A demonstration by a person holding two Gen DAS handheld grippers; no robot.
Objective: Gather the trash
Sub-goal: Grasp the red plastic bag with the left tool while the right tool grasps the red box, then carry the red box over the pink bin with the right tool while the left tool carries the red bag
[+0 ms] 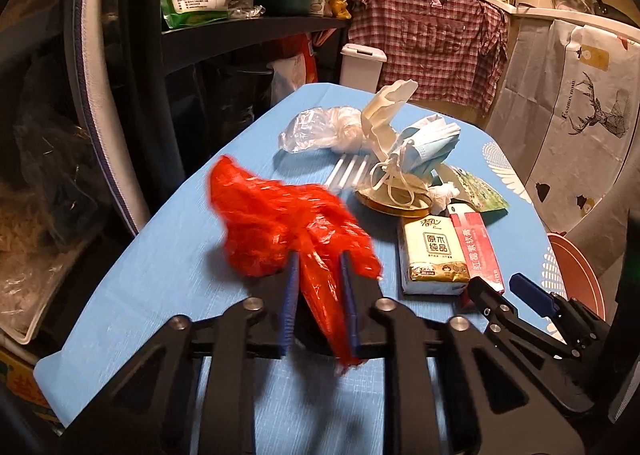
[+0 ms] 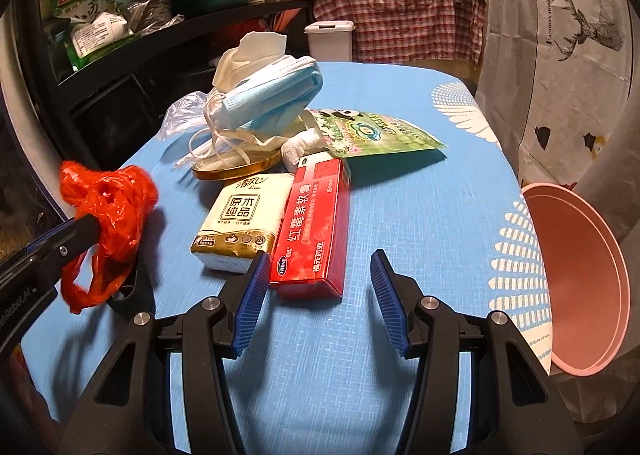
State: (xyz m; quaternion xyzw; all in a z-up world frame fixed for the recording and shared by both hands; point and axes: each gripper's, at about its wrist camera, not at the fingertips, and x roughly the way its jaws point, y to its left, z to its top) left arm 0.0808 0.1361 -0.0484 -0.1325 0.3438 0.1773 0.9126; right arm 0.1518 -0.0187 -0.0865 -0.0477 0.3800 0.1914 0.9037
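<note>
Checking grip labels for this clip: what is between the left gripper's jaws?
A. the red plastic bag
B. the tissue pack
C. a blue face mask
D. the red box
A: the left gripper has its jaws closed on the red plastic bag, which bunches out past them, while the red box, tissue pack and mask lie on the table.

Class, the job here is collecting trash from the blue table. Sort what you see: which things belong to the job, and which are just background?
Job: red plastic bag gripped in left claw; face masks; clear bag; green wrapper; pink bin.

Background: plaid shirt; shelf.
</note>
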